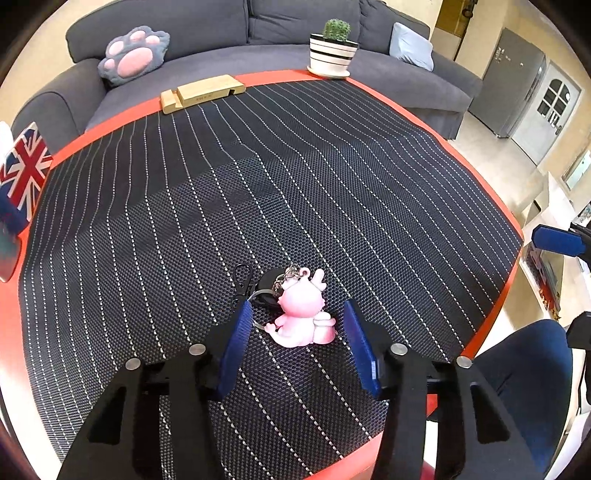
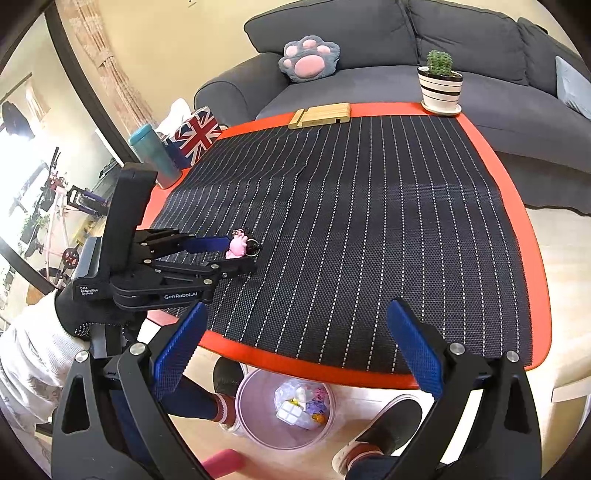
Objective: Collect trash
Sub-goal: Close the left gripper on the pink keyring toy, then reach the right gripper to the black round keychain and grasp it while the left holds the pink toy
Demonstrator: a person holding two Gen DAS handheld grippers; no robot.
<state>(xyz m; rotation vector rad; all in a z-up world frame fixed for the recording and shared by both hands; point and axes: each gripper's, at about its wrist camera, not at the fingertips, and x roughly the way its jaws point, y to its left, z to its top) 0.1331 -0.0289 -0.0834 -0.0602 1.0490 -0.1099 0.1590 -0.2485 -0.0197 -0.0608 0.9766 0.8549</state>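
Observation:
A pink toy keychain (image 1: 303,317) with a black clip and rings lies on the dark striped mat. My left gripper (image 1: 297,325) is open, with its blue pads on either side of the toy, not closed on it. In the right wrist view the same toy (image 2: 238,246) sits between the left gripper's fingers (image 2: 207,243). My right gripper (image 2: 295,350) is open and empty, held over the table's near edge above a pink trash bin (image 2: 251,417) on the floor that holds several pieces of trash.
An orange-edged table (image 2: 532,236) carries the mat. At its far edge stand a wooden holder (image 1: 201,93) and a potted cactus (image 1: 332,51). A Union Jack box (image 2: 195,134) and a teal cup (image 2: 155,155) stand at the left. A grey sofa (image 1: 221,33) is behind. The person's feet flank the bin.

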